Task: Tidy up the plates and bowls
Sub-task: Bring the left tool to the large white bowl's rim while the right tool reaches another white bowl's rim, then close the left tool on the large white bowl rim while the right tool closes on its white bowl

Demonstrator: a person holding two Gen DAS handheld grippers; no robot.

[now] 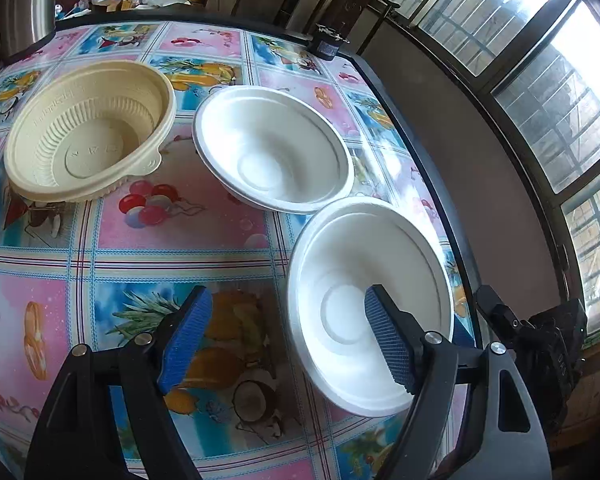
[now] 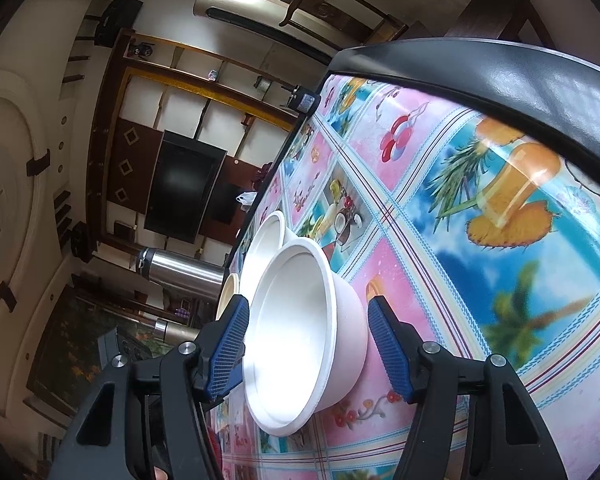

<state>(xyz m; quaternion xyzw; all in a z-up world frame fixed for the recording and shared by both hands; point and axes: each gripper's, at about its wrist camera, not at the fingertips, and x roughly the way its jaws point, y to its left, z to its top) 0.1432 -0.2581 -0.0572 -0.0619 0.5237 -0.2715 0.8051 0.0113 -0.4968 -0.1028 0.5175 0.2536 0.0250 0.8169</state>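
Three bowls stand on the fruit-print tablecloth (image 1: pixel 172 256). In the left wrist view a ribbed beige bowl (image 1: pixel 88 132) is at far left, a white bowl (image 1: pixel 272 148) is in the middle, and a second white bowl (image 1: pixel 368 304) sits nearest, by the table's right edge. My left gripper (image 1: pixel 289 292) hangs open above that nearest bowl's left rim, with one pad over its inside and nothing gripped. My right gripper (image 2: pixel 308 300) is rolled on its side and open. It frames the same white bowl (image 2: pixel 300 340) from rim to base, and a gap shows at the base side.
A steel flask (image 1: pixel 24 4) stands at the table's far left corner and a small dark object (image 1: pixel 328 46) at the far edge. The black table rim (image 1: pixel 466 264) runs just right of the nearest bowl, with barred windows (image 1: pixel 560 100) beyond it. Bare cloth lies in front of the beige bowl.
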